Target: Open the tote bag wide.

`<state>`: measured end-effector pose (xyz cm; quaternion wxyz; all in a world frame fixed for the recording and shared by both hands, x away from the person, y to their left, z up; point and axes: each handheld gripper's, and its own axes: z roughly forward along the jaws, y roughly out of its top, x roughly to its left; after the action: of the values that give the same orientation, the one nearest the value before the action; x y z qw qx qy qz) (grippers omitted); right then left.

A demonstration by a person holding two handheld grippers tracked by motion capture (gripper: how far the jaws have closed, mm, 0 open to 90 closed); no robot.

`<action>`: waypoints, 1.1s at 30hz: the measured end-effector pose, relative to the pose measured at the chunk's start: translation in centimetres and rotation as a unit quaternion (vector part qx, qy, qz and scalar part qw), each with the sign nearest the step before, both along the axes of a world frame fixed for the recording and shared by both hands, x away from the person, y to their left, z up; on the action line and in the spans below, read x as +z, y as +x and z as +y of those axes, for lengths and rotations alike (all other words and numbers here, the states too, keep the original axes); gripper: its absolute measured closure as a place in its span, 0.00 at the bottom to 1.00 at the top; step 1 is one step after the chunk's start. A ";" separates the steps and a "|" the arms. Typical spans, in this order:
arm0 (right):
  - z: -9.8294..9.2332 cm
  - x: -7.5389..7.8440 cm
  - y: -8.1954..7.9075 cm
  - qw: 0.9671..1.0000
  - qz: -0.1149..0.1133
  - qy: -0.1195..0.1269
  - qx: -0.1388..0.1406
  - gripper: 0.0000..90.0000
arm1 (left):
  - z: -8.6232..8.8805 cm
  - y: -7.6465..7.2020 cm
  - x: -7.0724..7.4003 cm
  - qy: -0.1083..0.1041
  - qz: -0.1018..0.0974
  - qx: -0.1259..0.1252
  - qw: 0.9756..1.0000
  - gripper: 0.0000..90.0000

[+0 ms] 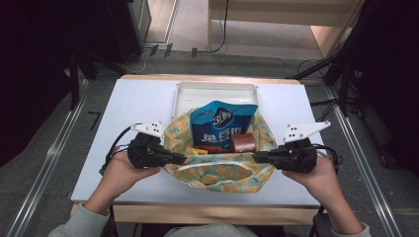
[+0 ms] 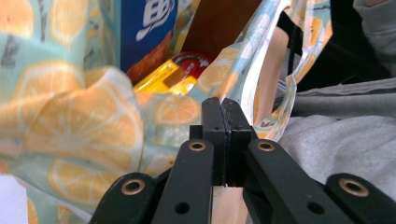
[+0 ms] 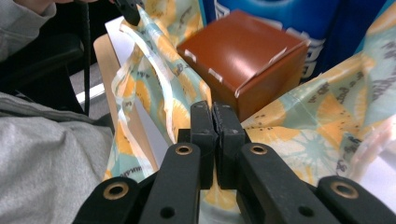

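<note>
Lab or recording room, not a home: white table [image 1: 133, 98] on grey carpet floor [image 1: 44, 163], metal floor rails [image 1: 47, 163] at both sides, loose cables [image 1: 316, 64] on the floor, dark stands [image 1: 346, 74] beside the table, plain wooden bench [image 1: 276, 15] behind.

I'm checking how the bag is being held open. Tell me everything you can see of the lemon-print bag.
The lemon-print bag looks like thin soft fabric, pale blue-green with yellow citrus slices. It sits at the white table's near edge, mouth open and wrinkled. The left gripper and right gripper are each shut on its rim at opposite sides. Inside are a blue snack packet, a brown box and yellow wrappers.
</note>
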<state>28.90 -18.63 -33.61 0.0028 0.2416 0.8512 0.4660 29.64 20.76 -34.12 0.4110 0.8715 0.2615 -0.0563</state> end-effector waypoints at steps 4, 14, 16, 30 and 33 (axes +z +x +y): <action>0.2 -1.1 0.2 1.000 0.011 -0.001 0.002 1.00 | 0.2 0.2 -1.0 0.002 0.010 0.004 1.000 1.00; 0.6 -3.9 0.6 1.000 0.023 -0.003 -0.004 1.00 | 0.3 0.4 -2.7 0.011 0.020 0.007 1.000 1.00; 0.6 -4.5 0.7 1.000 0.026 -0.003 -0.004 1.00 | 0.4 0.5 -3.1 0.010 0.027 0.010 1.000 1.00; 1.3 -7.4 0.8 1.000 0.018 -0.007 0.000 1.00 | 1.1 1.0 -5.6 0.006 0.052 0.022 0.998 1.00; 1.4 -7.9 1.0 1.000 0.022 -0.013 0.001 1.00 | 1.2 1.2 -6.1 0.009 0.057 0.024 0.998 1.00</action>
<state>29.93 -17.21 -41.51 -0.0132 0.2511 0.8570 0.4498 30.80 21.93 -40.22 0.3889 0.8641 0.3055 -0.0938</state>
